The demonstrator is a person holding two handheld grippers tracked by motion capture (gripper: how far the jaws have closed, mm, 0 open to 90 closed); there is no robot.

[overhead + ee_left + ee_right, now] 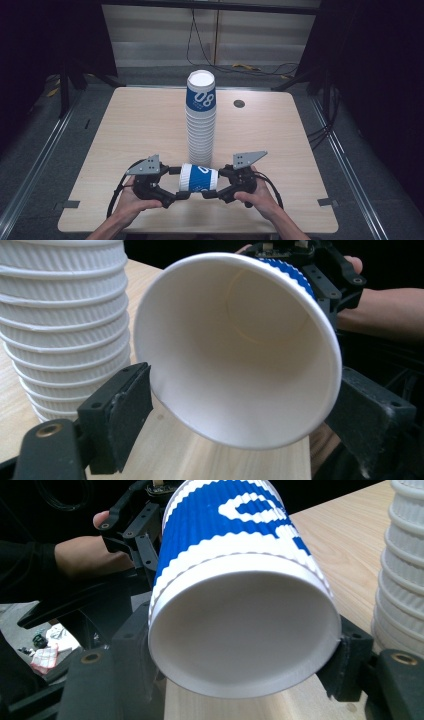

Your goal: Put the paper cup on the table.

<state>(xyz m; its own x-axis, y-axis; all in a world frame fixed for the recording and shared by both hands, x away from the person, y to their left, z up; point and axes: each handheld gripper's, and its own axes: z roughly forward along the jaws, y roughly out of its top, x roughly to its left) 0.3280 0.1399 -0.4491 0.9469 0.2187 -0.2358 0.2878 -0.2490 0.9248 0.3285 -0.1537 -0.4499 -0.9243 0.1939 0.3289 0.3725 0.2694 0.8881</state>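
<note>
At 6 o'clock on the desk, a single blue-and-white paper cup is held on its side between both tongs. The left tongs are set about its open rim, though whether they are clenched cannot be told; the right tongs are clamped on its base. At 12 o'clock from it, the tall cup stack stands upright. The cup is judged separated from the stack or about to be added; its placement remains. The stack's top is cut off in both gripper views, and the print is hard to read.
</note>
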